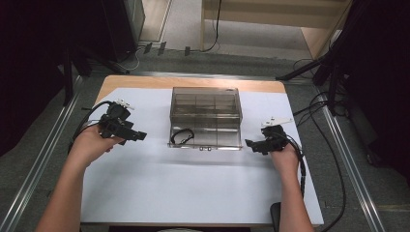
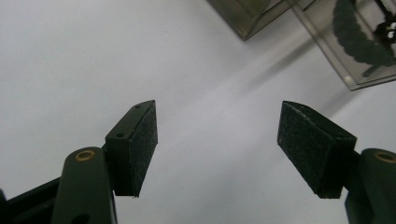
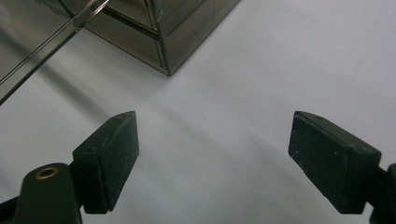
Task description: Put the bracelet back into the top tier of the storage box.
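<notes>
A smoky clear plastic box with inner compartments stands at the middle of the white table cover. A black looped item lies in the box's near left part. My left gripper hovers left of the box, jaws apart and empty over bare cover. In the left gripper view the box corner and the black item sit at the upper right. My right gripper rests right of the box, open and empty; its own view has the box corner ahead.
The wooden table edge runs behind the box. Cables trail over the floor on the right. Metal rails flank the table. Dark stands rise at both back corners.
</notes>
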Demonstrator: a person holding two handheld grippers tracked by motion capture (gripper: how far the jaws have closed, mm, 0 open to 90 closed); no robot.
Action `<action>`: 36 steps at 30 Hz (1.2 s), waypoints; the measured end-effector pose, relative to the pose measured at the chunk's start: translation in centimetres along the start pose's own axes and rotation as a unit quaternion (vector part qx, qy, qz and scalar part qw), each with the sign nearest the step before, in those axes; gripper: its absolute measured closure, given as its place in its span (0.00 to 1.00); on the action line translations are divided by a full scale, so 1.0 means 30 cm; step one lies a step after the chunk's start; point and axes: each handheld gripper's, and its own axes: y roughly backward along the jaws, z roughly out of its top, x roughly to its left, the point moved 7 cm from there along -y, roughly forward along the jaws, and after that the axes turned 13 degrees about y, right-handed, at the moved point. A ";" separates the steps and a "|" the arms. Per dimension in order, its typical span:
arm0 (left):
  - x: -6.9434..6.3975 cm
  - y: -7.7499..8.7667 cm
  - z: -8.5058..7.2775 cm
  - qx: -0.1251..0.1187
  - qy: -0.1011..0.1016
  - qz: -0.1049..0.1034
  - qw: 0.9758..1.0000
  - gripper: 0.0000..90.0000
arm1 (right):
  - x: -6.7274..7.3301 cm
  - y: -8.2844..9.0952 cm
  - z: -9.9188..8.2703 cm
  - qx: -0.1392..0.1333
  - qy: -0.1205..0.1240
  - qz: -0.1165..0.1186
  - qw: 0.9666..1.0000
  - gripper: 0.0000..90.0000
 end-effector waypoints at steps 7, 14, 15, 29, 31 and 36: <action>0.044 -0.006 -0.006 -0.008 0.010 0.004 1.000 0.30 | 0.003 0.001 -0.001 0.002 -0.004 0.002 1.000 0.19; 0.115 -0.041 -0.019 -0.006 0.033 0.009 0.999 0.29 | 0.007 0.004 -0.007 0.008 -0.002 0.004 1.000 0.19; 0.133 -0.048 -0.019 -0.009 0.037 0.009 0.999 0.29 | 0.007 0.004 -0.008 0.010 -0.003 0.004 1.000 0.19; 0.240 -0.089 -0.044 -0.009 0.077 0.028 0.997 0.28 | 0.014 0.003 -0.008 0.008 0.002 0.005 1.000 0.18; 0.251 -0.088 -0.047 -0.010 0.082 0.028 0.996 0.28 | 0.014 0.002 -0.008 0.008 0.002 0.006 1.000 0.18; 0.282 -0.076 -0.058 -0.012 0.093 0.029 0.995 0.28 | 0.017 0.002 -0.007 0.005 0.004 0.008 1.000 0.18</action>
